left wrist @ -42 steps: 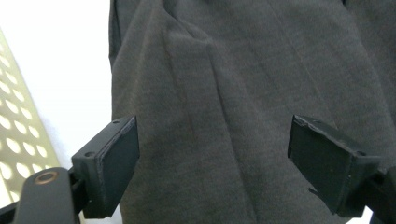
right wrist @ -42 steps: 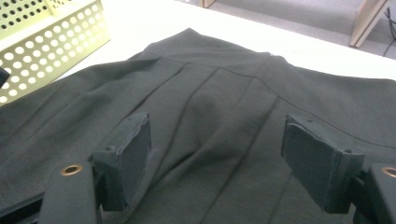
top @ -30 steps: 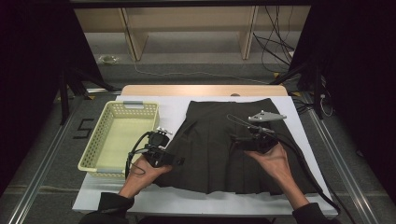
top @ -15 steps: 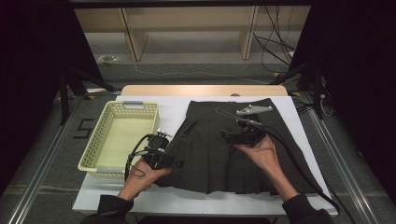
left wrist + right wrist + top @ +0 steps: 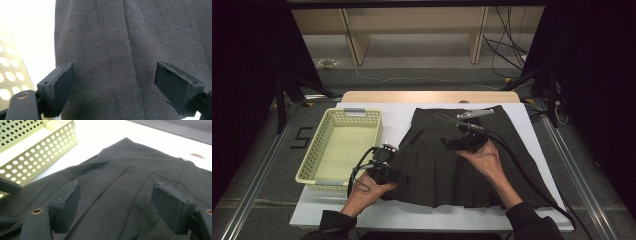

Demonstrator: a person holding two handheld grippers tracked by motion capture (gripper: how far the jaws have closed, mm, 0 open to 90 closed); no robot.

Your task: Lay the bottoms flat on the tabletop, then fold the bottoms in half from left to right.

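1. The dark pleated skirt point(image 5: 462, 155) lies flat on the white desk point(image 5: 532, 150), waistband toward the far edge and hem toward the person, just beside the yellow basket point(image 5: 343, 145).
2. The left gripper point(image 5: 401, 176) hovers at the skirt's near left edge. In the left gripper view its jaws stand wide apart over the cloth point(image 5: 112, 60) and pinch nothing.
3. The right gripper point(image 5: 447, 142) sits over the upper middle of the skirt. In the right gripper view its jaws are also spread wide, with fabric point(image 5: 120, 192) below them but none clamped.
4. Risk: a jaw closing on the flat panel rather than on an edge would likely slide off or take only the top layer, so the pleats would bunch.
5. Risk: if only one gripper gets a hold, a pull would probably drag the skirt askew, toward the basket or off the near edge of the desk.
6. Risk: the trailing cable point(image 5: 532, 175) lies across the skirt's right side and could snag or shift the cloth.
7. Count: one skirt, one basket, one desk, two grippers, two hands.
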